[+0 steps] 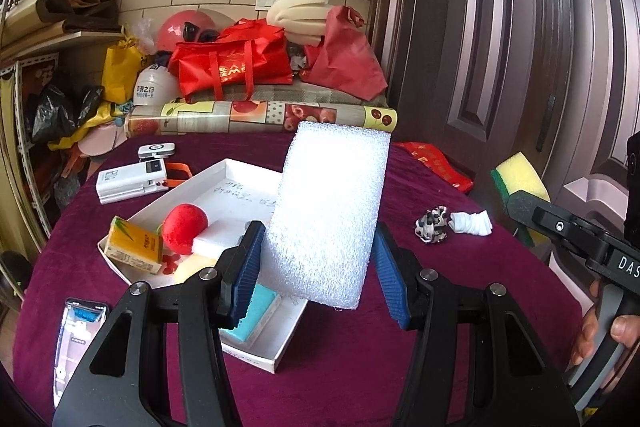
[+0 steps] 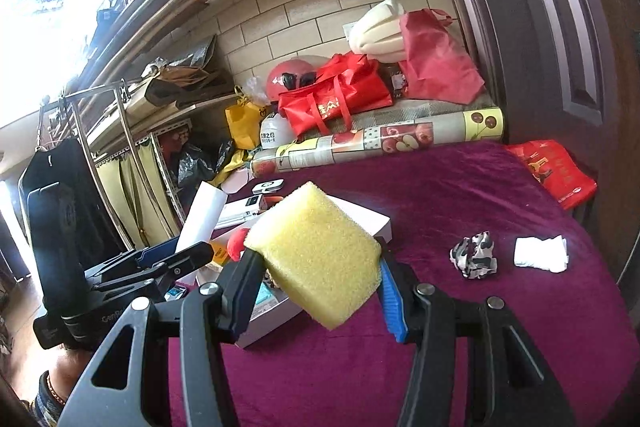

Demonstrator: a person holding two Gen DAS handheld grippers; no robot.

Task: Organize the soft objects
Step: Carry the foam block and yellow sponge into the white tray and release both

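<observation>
We see the left gripper (image 1: 318, 269) clamped on a white foam pad (image 1: 330, 211), which rises from between the blue pads toward twelve o'clock, above the white tray (image 1: 256, 351) on the purple cloth (image 1: 460, 307). The right gripper (image 2: 318, 287) is clamped on a yellow sponge (image 2: 316, 259), tilted toward eleven o'clock. From the right gripper, a patterned scrunchie (image 2: 474, 255) lies at two o'clock, a white sock (image 2: 540, 253) just beyond it. A red ball (image 1: 185, 229) sits in the tray.
</observation>
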